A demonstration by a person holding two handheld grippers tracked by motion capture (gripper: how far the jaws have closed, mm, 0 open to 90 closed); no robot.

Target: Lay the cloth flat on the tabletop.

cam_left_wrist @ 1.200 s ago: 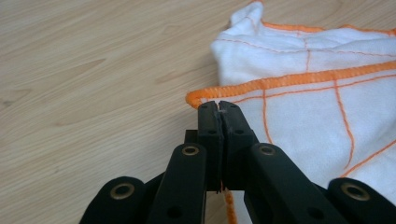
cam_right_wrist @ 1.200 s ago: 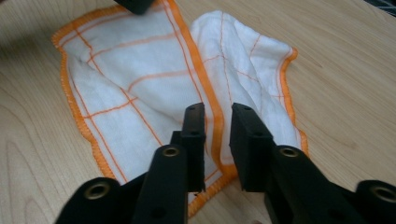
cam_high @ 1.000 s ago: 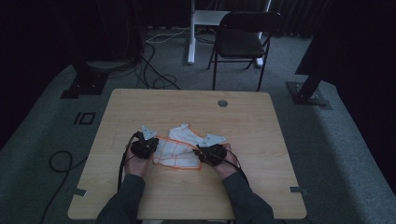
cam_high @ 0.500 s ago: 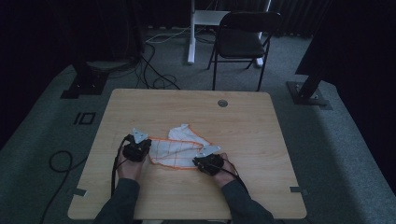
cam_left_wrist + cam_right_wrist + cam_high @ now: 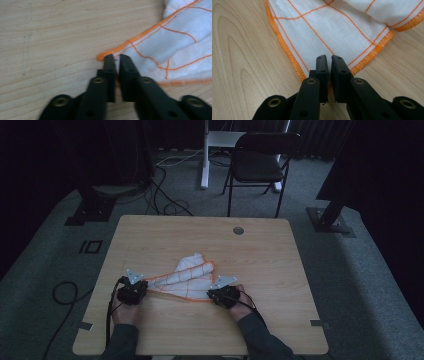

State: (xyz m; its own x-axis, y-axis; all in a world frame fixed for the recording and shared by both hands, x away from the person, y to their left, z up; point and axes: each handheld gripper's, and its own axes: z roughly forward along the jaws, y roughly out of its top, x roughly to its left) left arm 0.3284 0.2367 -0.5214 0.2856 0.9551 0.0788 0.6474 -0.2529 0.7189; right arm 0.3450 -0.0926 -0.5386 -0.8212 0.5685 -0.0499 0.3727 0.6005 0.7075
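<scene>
A: Starting at the left, what is the left gripper point(image 5: 134, 289) doing?

B: From the high view it sits near the tabletop's point(image 5: 260, 245) front-left corner, at the left tip of the cloth point(image 5: 187, 277). The left gripper view adds the detail: the left gripper point(image 5: 116, 58) has its jaws almost together with a narrow gap, and the orange-hemmed corner of the cloth point(image 5: 175, 47) lies between them. The jaws have just been opening a little. Whether the pads still press the fabric, I cannot tell.

A: And the cloth itself?

B: White with orange grid lines and an orange hem, lying on the front half of the tabletop, stretched between the two grippers and bunched into folds toward the middle. Only the high view shows that whole shape; the gripper views show the weave and the stitching.

A: The right side?

B: The right gripper point(image 5: 223, 292) is at the cloth's right end, near the front edge. In its own view the right gripper point(image 5: 329, 60) has its jaws nearly closed, pinching a hemmed corner of the cloth point(image 5: 332, 27), which lies flat on the wood; they have just been closing.
</scene>
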